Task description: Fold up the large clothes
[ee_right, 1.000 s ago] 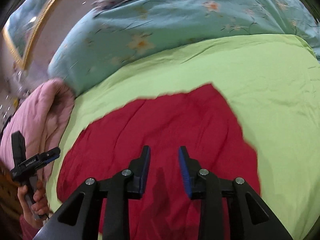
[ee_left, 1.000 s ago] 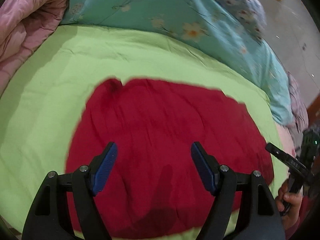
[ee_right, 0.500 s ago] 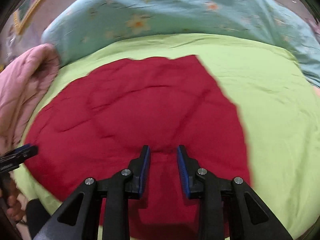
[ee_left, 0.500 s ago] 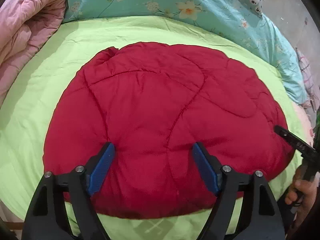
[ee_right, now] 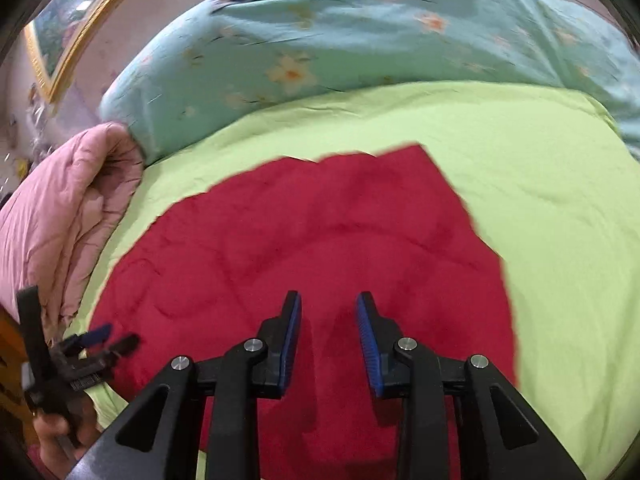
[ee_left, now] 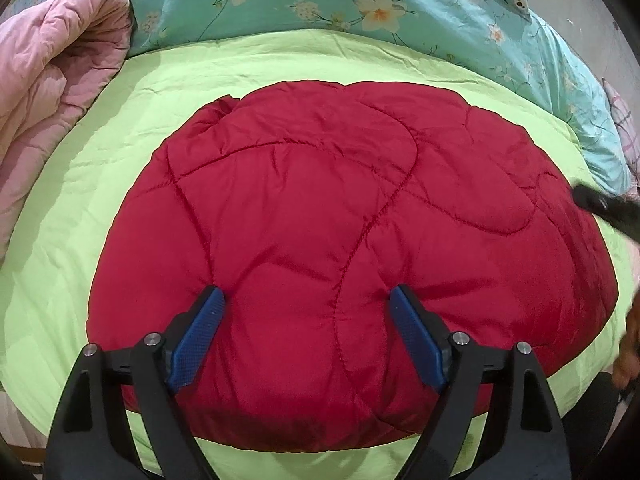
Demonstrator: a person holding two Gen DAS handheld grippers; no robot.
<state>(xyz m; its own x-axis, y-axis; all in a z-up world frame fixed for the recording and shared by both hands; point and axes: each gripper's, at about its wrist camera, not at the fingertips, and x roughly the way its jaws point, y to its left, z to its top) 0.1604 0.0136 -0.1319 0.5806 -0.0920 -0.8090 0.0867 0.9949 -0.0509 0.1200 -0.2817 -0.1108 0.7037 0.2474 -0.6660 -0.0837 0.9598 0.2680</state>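
A red quilted garment (ee_left: 340,248) lies folded flat on the light green bedspread (ee_left: 100,168). It also shows in the right wrist view (ee_right: 320,248). My left gripper (ee_left: 306,304) is open wide and empty, hovering over the garment's near part. My right gripper (ee_right: 328,308) is open with a narrower gap and empty, above the garment's near right part. The left gripper also shows in the right wrist view (ee_right: 108,338) at the garment's left edge. One tip of the right gripper (ee_left: 608,210) shows at the right edge of the left wrist view.
A rolled pink quilt (ee_left: 52,92) lies at the left of the bed. A teal floral duvet (ee_left: 380,4) runs along the far side. A gold-framed picture (ee_right: 60,44) hangs on the wall at far left.
Both grippers have drawn back and shifted; the left view now shows the whole garment lower and closer. The right view swung back to the left. Neither gripper took hold of anything.
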